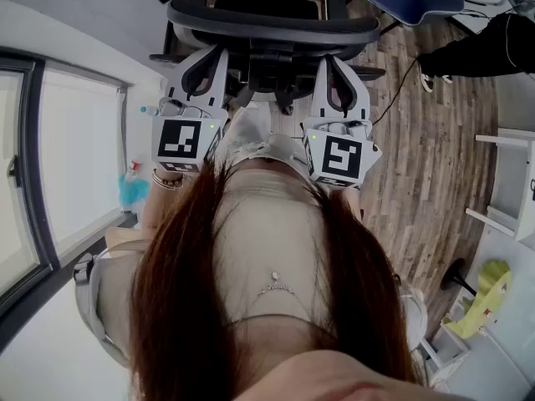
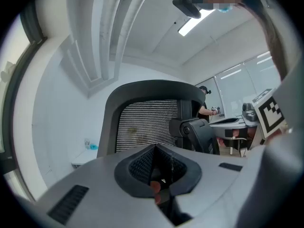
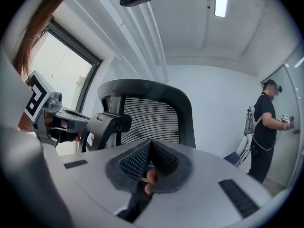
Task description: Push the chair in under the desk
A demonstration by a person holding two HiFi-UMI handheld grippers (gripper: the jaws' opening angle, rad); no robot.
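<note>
Your left gripper [image 2: 156, 167] and right gripper [image 3: 149, 160] have their fingers [image 2: 95, 184] clenched on nothing. The chair [image 1: 272, 23] stands at 12 o'clock, just beyond the tips. It has a curved dark plastic frame and a fine ribbed mesh back [image 2: 147, 125], and stands on a wood-plank floor [image 1: 435, 157].

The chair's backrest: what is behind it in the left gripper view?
Behind the backrest stands a plain white wall, with a low white ledge at its left. The mesh and frame cover what is directly behind it, so what stands there cannot be seen.
</note>
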